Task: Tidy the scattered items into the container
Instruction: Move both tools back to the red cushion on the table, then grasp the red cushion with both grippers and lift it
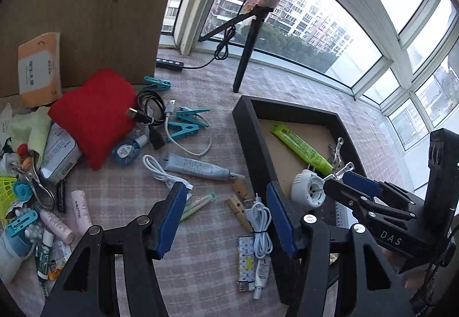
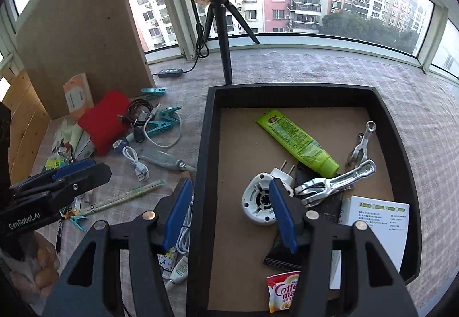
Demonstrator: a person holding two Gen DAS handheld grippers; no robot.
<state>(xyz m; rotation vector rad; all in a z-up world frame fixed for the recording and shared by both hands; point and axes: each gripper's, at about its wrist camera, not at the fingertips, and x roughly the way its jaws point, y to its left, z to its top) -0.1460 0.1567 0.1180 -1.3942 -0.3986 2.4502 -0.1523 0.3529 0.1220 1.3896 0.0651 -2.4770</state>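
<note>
Your counter (image 1: 206,282), covered in a pale checked cloth, carries a black tray (image 2: 200,173) to the right. Left of it lie a red pouch (image 1: 94,113), teal clips (image 1: 186,122), white cables (image 1: 259,219), a grey tube (image 1: 198,169), wooden pegs (image 1: 239,206) and a tripod leg (image 1: 243,58).

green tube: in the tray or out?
In. The green tube lies flat on the tray floor, inside its black walls, beside the metal clip.
</note>
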